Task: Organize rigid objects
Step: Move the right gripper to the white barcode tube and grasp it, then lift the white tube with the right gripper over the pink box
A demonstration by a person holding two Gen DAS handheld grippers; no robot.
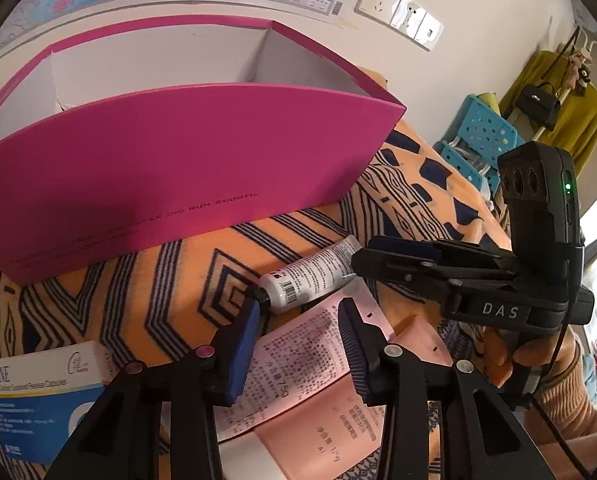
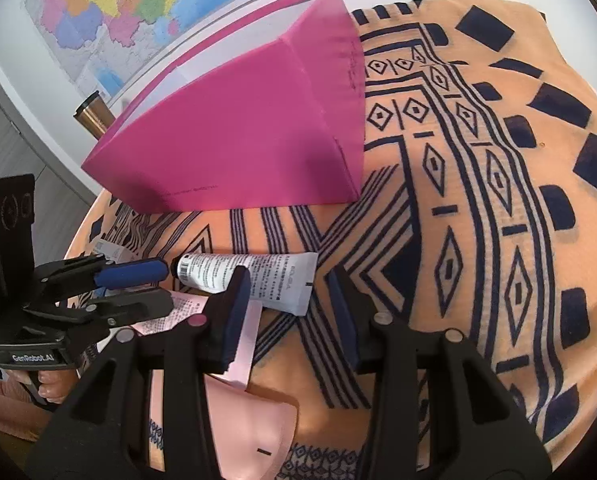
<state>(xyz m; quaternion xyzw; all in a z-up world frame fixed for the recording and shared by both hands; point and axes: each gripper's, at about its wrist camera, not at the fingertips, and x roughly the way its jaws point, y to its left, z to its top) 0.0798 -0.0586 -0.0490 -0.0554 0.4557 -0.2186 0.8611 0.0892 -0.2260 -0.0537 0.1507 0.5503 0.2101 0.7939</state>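
A lived-in room of a home, probably a bedroom. An orange patterned blanket [image 2: 478, 184] covers the work surface below a wall map [image 2: 118, 12]; a mustard garment [image 1: 570, 120] and black handbag [image 1: 538, 104] hang beside blue plastic baskets [image 1: 482, 132].

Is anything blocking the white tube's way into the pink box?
Nothing lies on the cloth between the white tube and the pink box. Only the box's tall front wall stands in the way; the tube must go over it.
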